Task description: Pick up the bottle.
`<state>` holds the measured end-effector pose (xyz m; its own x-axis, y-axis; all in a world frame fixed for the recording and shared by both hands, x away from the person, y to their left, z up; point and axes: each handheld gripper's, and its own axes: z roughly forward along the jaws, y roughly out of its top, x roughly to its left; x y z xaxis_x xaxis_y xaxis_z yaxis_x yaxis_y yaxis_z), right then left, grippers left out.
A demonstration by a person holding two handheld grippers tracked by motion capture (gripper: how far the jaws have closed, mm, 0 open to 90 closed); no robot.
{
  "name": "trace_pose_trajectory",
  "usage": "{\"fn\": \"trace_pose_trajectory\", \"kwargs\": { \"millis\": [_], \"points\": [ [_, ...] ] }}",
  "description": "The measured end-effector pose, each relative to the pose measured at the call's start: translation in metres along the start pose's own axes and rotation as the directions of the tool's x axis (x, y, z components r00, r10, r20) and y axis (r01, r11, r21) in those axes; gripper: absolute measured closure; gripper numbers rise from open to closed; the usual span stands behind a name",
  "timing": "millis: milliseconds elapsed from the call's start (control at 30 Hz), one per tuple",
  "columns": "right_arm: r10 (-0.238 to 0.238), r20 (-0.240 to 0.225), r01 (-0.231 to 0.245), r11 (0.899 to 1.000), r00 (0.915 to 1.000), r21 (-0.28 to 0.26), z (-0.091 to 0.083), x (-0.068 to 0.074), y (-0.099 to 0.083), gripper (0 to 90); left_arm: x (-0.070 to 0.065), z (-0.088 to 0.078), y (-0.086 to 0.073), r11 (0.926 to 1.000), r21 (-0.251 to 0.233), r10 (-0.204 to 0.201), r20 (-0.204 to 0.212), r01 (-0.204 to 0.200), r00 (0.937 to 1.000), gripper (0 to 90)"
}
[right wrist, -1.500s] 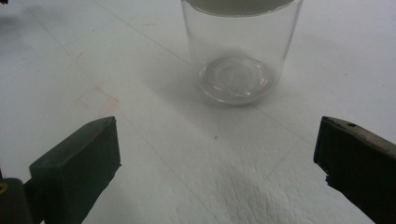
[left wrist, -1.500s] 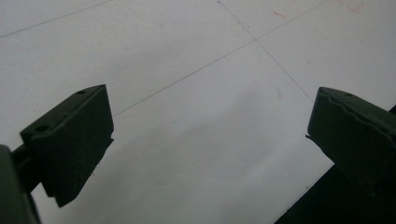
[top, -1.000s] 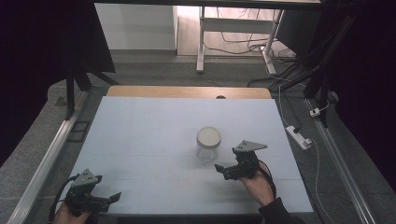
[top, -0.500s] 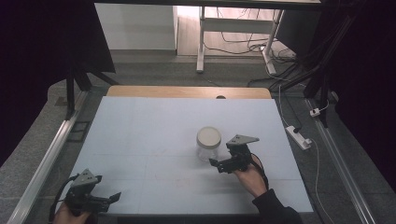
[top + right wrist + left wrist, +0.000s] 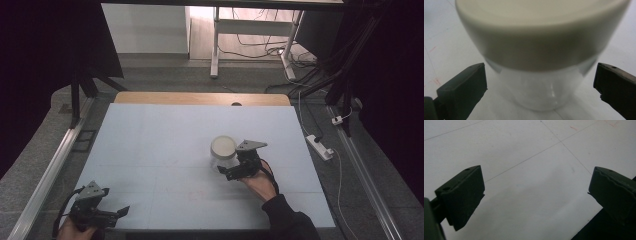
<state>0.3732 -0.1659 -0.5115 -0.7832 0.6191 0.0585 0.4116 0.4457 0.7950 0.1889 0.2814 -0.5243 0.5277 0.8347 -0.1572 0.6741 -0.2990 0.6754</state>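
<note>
- Black, the right gripper (image 5: 227,172) lies low on the table (image 5: 150,150) right of centre, held by a hand (image 5: 260,184) in a dark sleeve (image 5: 290,222); its jaws stand wide apart and hold nothing.
- Between those jaws, seen in the right gripper view, stands a jar (image 5: 536,82): clear body, cream lid (image 5: 541,35). Each jaw sits just off the body below the lid, with a gap on both sides.
- The jar stands upright, long axis vertical, lid up. In the high view the jar (image 5: 223,152) is right of the table's middle, just beyond and left of the hand, with the gripper's tips beside its base.
- On top of this gripper sits a grey plate (image 5: 251,145), just right of the lid.
- The left gripper (image 5: 122,212) rests at the near left corner, well apart from the jar, held by a hand (image 5: 75,231) at the bottom edge. Its jaws are also wide apart and hold nothing; in the left gripper view they frame bare white table (image 5: 529,170) crossed by thin lines.
- Nothing stands between the jar and either gripper.
- Beyond the white top a wooden strip (image 5: 200,98) edges the far side. On the floor to the right lie a power strip (image 5: 318,146) and cables (image 5: 260,40); white frame legs (image 5: 216,40) stand farther back.
</note>
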Motion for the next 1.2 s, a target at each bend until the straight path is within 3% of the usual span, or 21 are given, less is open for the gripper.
{"fn": "trace_pose_trajectory", "kwargs": {
  "millis": [367,500,867,1067,1100,1200],
  "points": [
    [-0.036,-0.014,0.036,0.999,0.9992,-0.003,0.017,0.001,0.001,0.0,0.0,0.0,0.0,1.0,0.0,0.0,0.002,0.0,1.0,1.6],
    [-0.014,-0.013,0.014,1.0,0.9998,-0.007,0.019,0.0,0.002,0.0,0.0,0.0,0.0,1.0,0.001,-0.001,0.004,0.001,1.0,1.6],
    [-0.007,-0.015,0.007,1.0,0.9999,-0.018,0.023,-0.003,-0.001,4.0,0.0,0.001,0.0,1.0,0.004,0.002,0.003,-0.002,1.0,1.6],
    [-0.033,0.009,0.033,0.999,0.9994,-0.02,0.024,0.0,0.0,5.4,0.0,0.001,0.0,1.0,0.005,0.002,0.002,-0.002,1.0,1.6],
    [-0.061,0.034,0.061,0.998,0.9976,-0.018,0.023,0.003,0.001,6.4,0.0,0.001,0.0,1.0,0.004,0.003,0.002,-0.003,1.0,1.7],
    [-0.064,0.041,0.064,0.998,0.9971,-0.015,0.022,0.004,0.001,6.6,0.0,0.001,0.0,1.0,0.004,0.004,0.0,-0.004,1.0,1.7]
  ]
}}
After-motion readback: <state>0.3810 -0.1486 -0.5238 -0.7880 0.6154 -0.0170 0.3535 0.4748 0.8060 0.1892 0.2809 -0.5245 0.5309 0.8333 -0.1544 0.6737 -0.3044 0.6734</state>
